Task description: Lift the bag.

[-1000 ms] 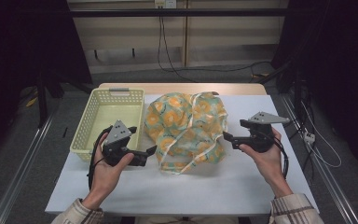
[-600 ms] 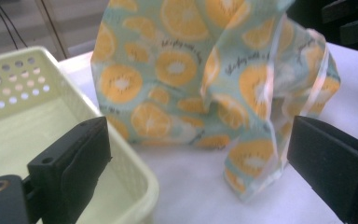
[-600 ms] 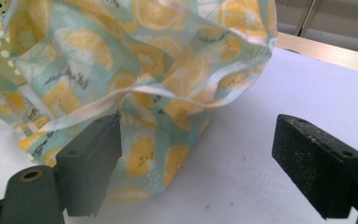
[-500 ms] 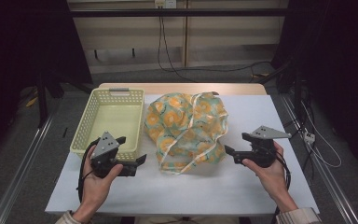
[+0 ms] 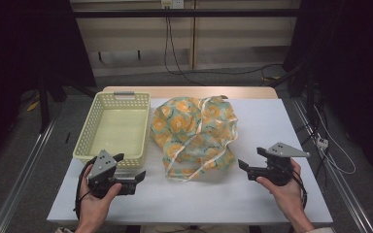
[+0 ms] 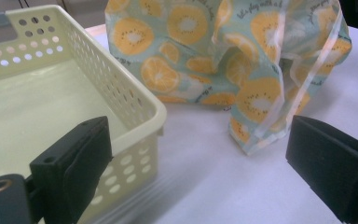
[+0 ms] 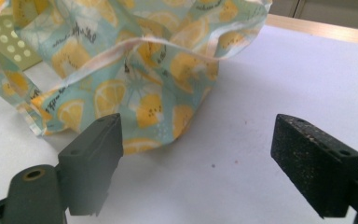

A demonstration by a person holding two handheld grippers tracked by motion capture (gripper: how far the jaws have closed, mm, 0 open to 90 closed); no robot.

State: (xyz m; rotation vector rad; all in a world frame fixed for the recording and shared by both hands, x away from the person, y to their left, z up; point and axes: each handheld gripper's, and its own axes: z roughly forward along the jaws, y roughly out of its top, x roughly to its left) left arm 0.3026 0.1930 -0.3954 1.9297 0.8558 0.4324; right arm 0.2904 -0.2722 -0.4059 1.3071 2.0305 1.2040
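The crumpled orange-print cloth (image 5: 194,136) lies on the table just right of the basket (image 5: 114,127), between both wide-open, empty grippers (left gripper (image 5: 135,177), right gripper (image 5: 244,166)), roughly equally near each.

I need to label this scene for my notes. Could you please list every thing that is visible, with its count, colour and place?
cloth: one, pale green with orange fruit slices, crumpled at the table's middle
basket: one, pale yellow, perforated walls, nothing inside, just left of the cloth
table: one, white top with a wooden far edge
cables: several, dark, on the floor behind the table
left gripper: one, black, open, in the person's left hand near the basket's front corner
right gripper: one, black, open, in the person's right hand, to the right of the cloth
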